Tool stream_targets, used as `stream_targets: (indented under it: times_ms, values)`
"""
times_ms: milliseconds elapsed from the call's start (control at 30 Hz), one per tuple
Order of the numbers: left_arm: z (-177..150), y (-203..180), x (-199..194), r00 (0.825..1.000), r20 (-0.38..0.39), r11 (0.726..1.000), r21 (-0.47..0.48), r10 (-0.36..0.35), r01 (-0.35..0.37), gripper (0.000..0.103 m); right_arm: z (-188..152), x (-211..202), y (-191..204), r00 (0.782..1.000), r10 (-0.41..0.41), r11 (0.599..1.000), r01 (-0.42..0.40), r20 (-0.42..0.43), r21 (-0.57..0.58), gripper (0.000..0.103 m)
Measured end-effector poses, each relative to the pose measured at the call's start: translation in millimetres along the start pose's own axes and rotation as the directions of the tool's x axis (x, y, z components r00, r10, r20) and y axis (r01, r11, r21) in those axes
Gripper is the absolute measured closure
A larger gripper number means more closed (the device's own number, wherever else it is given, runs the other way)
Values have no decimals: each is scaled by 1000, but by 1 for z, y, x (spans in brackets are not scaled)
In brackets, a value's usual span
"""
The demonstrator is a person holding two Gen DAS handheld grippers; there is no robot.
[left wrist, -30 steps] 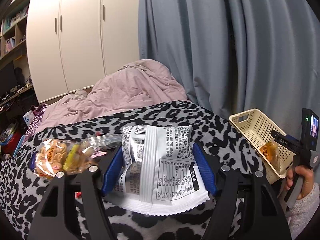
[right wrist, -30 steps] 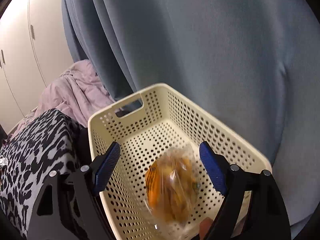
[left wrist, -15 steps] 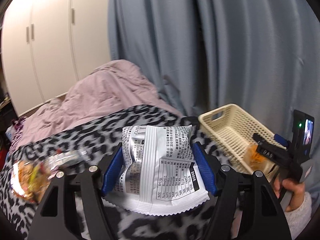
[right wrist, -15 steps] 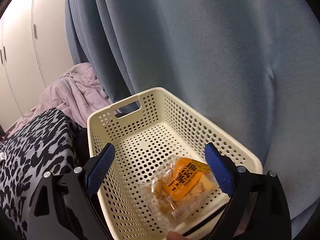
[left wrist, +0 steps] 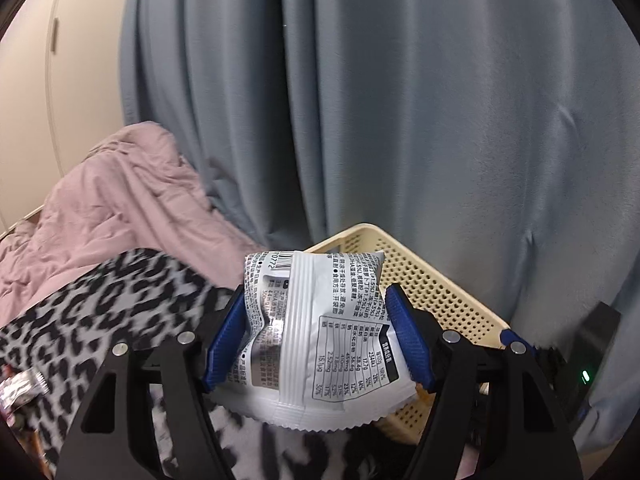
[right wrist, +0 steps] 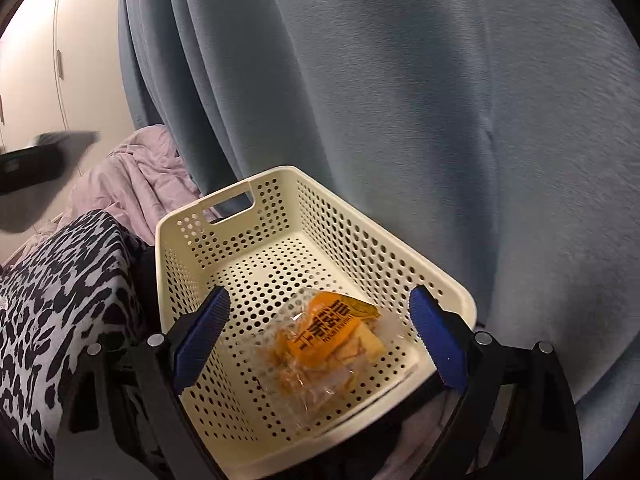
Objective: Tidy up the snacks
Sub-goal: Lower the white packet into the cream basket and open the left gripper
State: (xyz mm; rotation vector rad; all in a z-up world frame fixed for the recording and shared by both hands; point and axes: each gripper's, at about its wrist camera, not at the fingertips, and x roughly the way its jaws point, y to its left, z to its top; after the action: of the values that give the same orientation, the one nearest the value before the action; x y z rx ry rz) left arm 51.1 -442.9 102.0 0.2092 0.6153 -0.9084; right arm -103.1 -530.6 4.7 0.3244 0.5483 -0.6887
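a blue curtain (right wrist: 400, 100) hangs behind a bed with a pink quilt (left wrist: 112, 200) and a leopard-print blanket (left wrist: 100, 304). a cream basket (right wrist: 224, 216) sits by the bed's edge, an orange snack packet (right wrist: 328, 340) lying on its floor. the right gripper (right wrist: 320, 336) hovers over it, spread wide, gripping nothing. the left gripper (left wrist: 316, 336) pinches a white snack bag (left wrist: 320, 332) before the basket.

white snack packet (left wrist: 320, 336), digits "0772"

White snack packet (left wrist: 320, 328) between hand-held gripper (left wrist: 316, 340) pads
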Motion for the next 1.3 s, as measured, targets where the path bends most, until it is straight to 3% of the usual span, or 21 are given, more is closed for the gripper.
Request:
stream_targets:
  times_ms: [167, 433, 500, 533, 700, 1000, 1300]
  values:
    - [5, -16, 36, 999, -35, 999, 20, -38, 39, 34, -3, 0, -4, 1000, -10, 1000, 10, -7, 9, 11]
    - [12, -31, 60, 998, -42, 997, 67, -46, 49, 33, -6, 1, -6, 1000, -14, 1000, 14, -13, 14, 11]
    - [12, -32, 62, 998, -43, 997, 68, -42, 45, 21, -6, 1, -6, 1000, -13, 1000, 14, -13, 15, 11]
    - [12, -31, 62, 999, -39, 997, 67, -36, 39, 8, -6, 1, -5, 1000, -12, 1000, 13, -13, 15, 11]
    - [11, -28, 65, 998, -49, 997, 71, -31, 34, 5, -6, 2, -5, 1000, -12, 1000, 13, -12, 19, 11]
    - [8, -7, 49, 998, -60, 1000, 25, 7, -5, 5, -4, -4, -1, 1000, -6, 1000, 6, 1, 23, 10]
    - [3, 19, 8, 998, -2, 998, 3, 62, -62, 5, 5, -17, 11, 999, 14, 1000, -14, 31, 3, 6]
